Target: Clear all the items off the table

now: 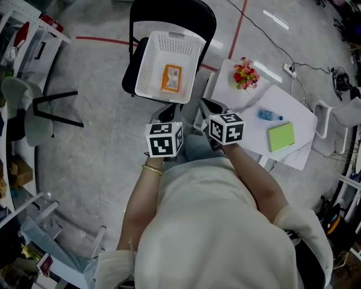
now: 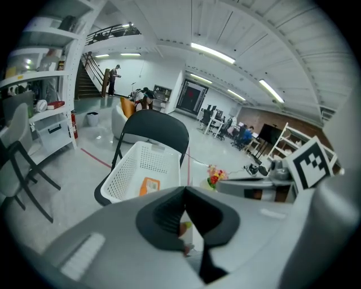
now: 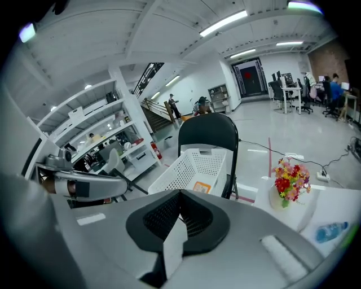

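My left claw [image 2: 185, 209] and right claw [image 3: 180, 209] — both closed, empty I judge. Bottle [image 1: 269, 116], pad [image 1: 281, 136] and flowers [image 1: 246, 74] sit on the table [image 1: 302, 121] right of the right claw — I'd open it before reaching.

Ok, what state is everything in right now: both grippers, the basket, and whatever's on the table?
Left gripper: shut, empty.
Right gripper: shut, empty.
White basket: on the black chair, holds an orange packet.
Flowers: upright on the table.
Water bottle: on its side on the table.
Green pad: flat on the table.
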